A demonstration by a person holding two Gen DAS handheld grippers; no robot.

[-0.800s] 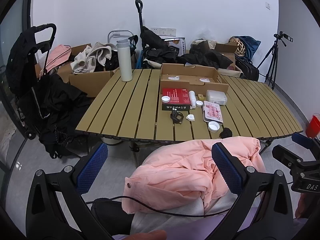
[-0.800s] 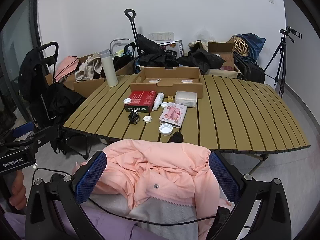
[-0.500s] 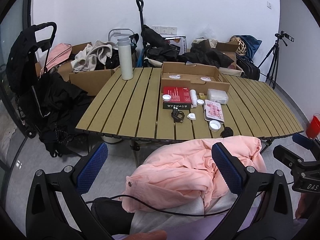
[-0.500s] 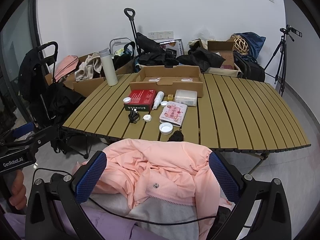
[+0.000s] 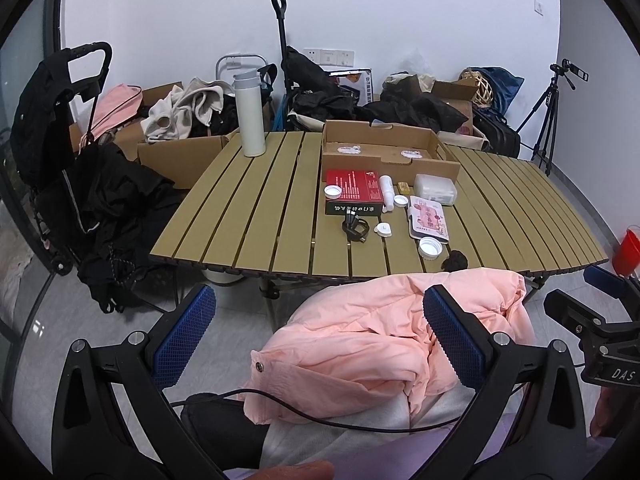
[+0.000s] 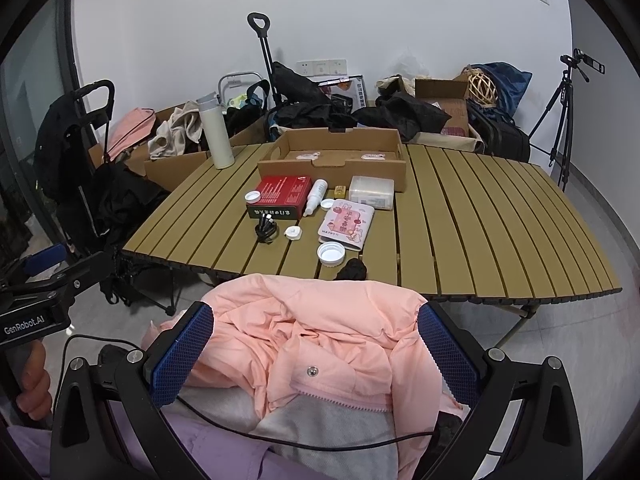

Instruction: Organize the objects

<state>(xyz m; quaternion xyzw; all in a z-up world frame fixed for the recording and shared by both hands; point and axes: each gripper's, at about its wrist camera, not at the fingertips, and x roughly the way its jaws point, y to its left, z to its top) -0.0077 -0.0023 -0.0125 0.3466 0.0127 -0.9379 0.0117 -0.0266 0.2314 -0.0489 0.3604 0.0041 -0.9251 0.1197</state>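
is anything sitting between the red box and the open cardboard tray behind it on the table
Nothing visible does. The flat red box lies just in front of the open cardboard tray on the slatted wooden table. A white round lid rests on the box's near left corner, away from the tray.

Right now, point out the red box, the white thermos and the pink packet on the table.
red box (image 6: 285, 190), right wrist view, on its red top face
white thermos (image 6: 215, 136), right wrist view, mid body
pink packet (image 6: 346, 223), right wrist view, printed front

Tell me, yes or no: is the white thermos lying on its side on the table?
No, the white thermos stands upright near the far left corner of the slatted table, left of the open cardboard box.
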